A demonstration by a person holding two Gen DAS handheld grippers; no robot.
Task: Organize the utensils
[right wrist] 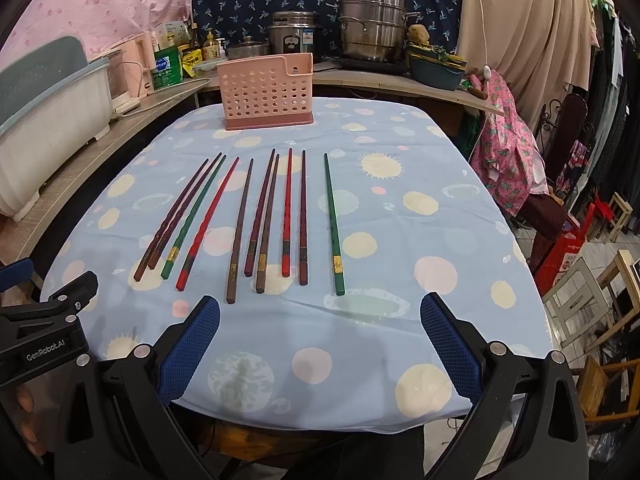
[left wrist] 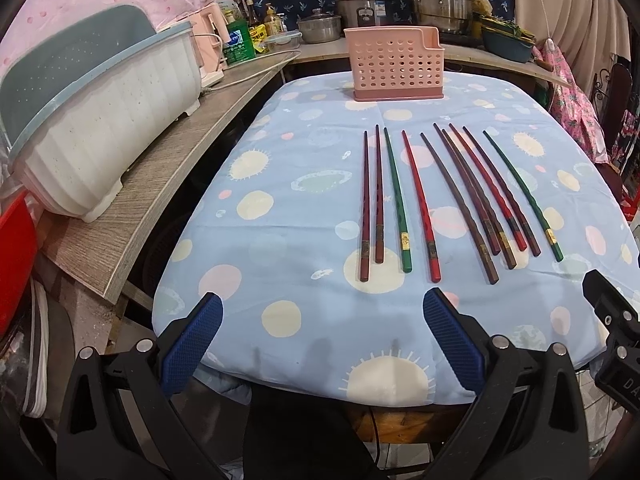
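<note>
Several chopsticks (left wrist: 420, 204) (right wrist: 256, 220) in dark red, green, red and brown lie side by side on the blue spotted tablecloth (left wrist: 288, 216) (right wrist: 400, 248), tips pointing away. Behind them stands an empty pink perforated utensil holder (left wrist: 396, 66) (right wrist: 266, 94). My left gripper (left wrist: 324, 320) hovers open over the table's near edge, left of the chopstick ends, holding nothing. My right gripper (right wrist: 320, 320) is open too, just short of the chopsticks' thick ends, with the rightmost green chopstick (right wrist: 334, 224) ahead of it. Each gripper shows at the edge of the other's view.
A white and blue dish rack (left wrist: 100, 128) sits on the wooden counter (left wrist: 168, 184) to the left. Pots (right wrist: 372, 30), a rice cooker (right wrist: 294, 36) and bottles (right wrist: 168, 66) line the back counter. Chairs and stools (right wrist: 580, 292) stand right of the table.
</note>
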